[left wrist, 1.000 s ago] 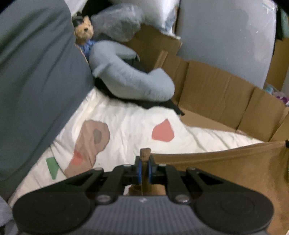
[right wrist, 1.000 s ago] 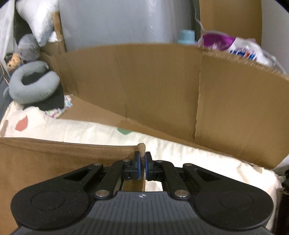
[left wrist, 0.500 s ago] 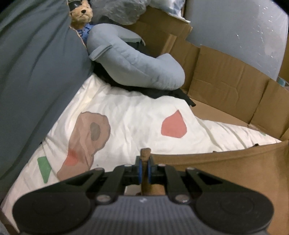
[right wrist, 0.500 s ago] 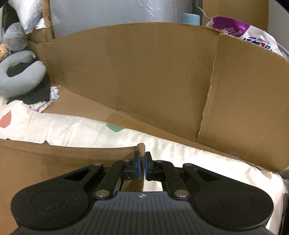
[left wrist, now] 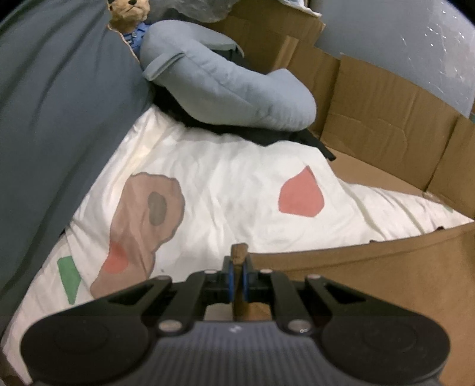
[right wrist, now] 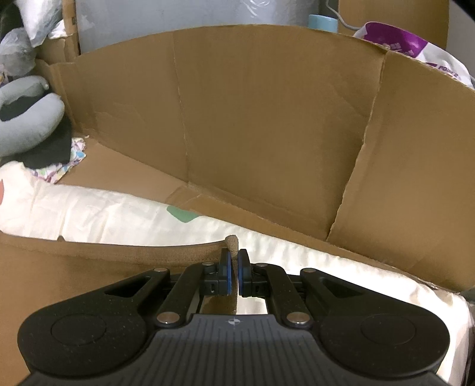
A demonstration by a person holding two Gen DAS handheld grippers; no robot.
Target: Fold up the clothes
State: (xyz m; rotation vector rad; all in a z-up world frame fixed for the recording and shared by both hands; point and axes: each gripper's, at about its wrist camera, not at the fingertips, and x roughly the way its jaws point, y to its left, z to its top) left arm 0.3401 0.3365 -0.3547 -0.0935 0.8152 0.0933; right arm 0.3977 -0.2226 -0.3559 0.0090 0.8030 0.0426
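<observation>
Garment: brown cloth, held up by its top edge, which runs straight across from one pair of tongs to the other.
Long axis: that taut top hem, side to side; the rest hangs below and toward the holder.
Left tongs: pressed together on the cloth's left corner, a little nub of fabric poking out past the tips.
Right tongs: pressed together on the right corner of the cloth, the same nub showing.
Nearer hand: neither, each has its own corner, so it's an even two-handed carry.
What lies ahead: white bedspread with coloured patches, just beyond and below both tips.
Further out: grey neck pillow and teddy bear beyond the left tongs; cardboard wall beyond the right.
Next move, my read: lay the hem forward onto the bedspread, keeping both corners level.
</observation>
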